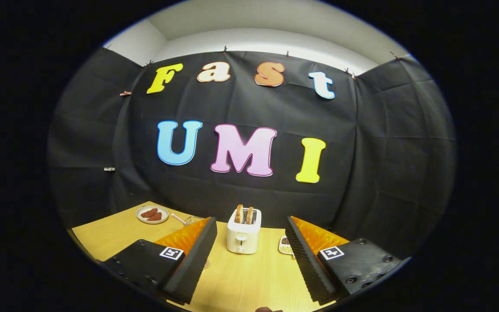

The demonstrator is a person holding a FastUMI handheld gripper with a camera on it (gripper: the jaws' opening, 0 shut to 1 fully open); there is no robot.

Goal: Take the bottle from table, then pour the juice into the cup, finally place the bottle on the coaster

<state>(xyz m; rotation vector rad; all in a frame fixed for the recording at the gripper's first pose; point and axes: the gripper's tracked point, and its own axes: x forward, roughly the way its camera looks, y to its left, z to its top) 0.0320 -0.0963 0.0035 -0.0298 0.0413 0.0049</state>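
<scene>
My gripper (251, 222) hangs above the wooden table (249, 277), open wide, with nothing between its fingers. A clear glass cup (192, 220) with a straw stands just past the left fingertip, partly hidden by it. A small dark rounded top (269, 309) peeks up at the near edge of the table between the fingers; I cannot tell if it is the bottle. A thin round outline (206, 263) shows on the table beside the left finger, perhaps the coaster, mostly hidden.
A white toaster (243, 236) with two slices of bread stands ahead between the fingers. A small plate (152, 214) with red pieces lies at the far left. A patterned flat item (285, 246) lies by the right finger. The black cloth wall closes the back.
</scene>
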